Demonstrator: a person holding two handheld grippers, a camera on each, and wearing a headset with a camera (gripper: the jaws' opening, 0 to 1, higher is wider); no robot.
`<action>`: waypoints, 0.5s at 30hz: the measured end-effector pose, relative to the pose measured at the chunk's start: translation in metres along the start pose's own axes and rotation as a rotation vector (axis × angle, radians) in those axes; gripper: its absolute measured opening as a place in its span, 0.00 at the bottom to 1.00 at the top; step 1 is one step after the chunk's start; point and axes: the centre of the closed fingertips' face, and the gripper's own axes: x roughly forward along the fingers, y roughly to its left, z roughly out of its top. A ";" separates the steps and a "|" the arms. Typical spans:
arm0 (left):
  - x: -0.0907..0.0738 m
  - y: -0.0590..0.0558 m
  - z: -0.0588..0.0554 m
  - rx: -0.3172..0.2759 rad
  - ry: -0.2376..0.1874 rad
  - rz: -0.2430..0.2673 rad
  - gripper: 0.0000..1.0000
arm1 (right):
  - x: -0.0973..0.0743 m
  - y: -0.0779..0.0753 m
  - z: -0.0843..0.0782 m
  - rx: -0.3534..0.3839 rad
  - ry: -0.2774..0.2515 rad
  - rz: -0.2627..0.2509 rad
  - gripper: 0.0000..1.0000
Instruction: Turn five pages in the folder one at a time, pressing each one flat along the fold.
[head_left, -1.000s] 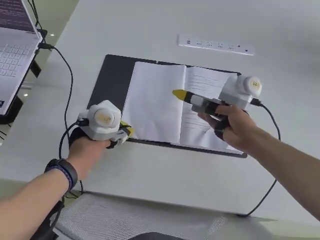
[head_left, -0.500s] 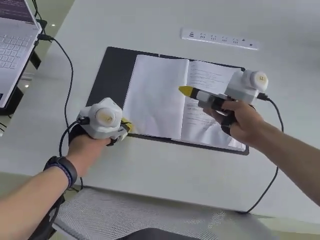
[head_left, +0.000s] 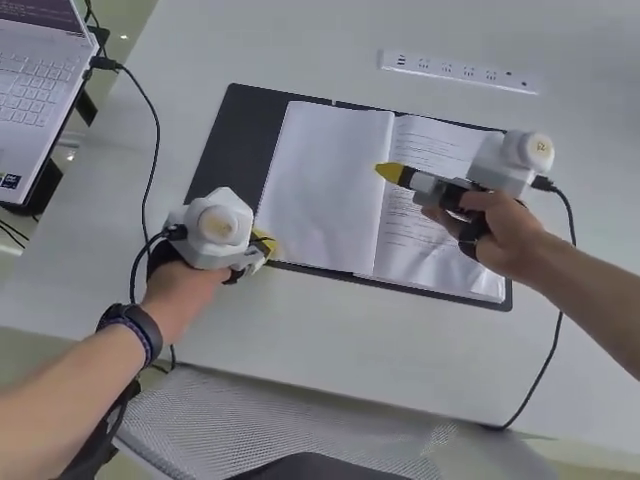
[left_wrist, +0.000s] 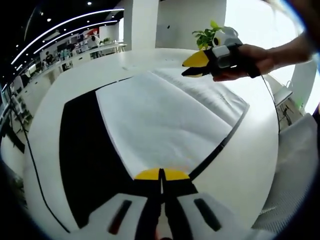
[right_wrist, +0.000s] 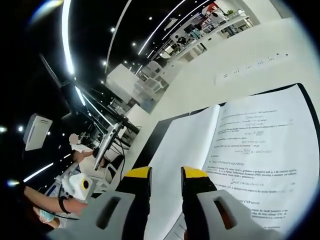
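Note:
A black folder lies open on the white table, with a blank page on the left and a printed page on the right. My left gripper sits at the near left corner of the blank page; its yellow tips are pressed together at the page's near edge. My right gripper hovers over the fold, pointing left. A narrow gap shows between its fingers, with nothing in it. Below them lie the blank page and the printed page. The right gripper also hangs above the pages in the left gripper view.
A laptop stands at the far left, with a black cable running past the folder's left side. A white power strip lies beyond the folder. A mesh chair seat sits below the table's near edge.
The head camera has shifted, so the folder sits a little higher and further right in view. Both grippers keep about the same places relative to the folder.

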 end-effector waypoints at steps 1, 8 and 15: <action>0.000 0.000 0.000 0.002 0.001 0.000 0.00 | 0.002 -0.003 0.000 0.004 0.002 0.000 0.20; 0.001 0.000 0.000 0.006 0.007 0.000 0.00 | 0.010 -0.007 -0.005 0.024 0.009 0.003 0.14; 0.002 0.000 0.000 0.009 0.011 0.006 0.00 | 0.014 -0.010 -0.016 0.041 0.025 0.005 0.08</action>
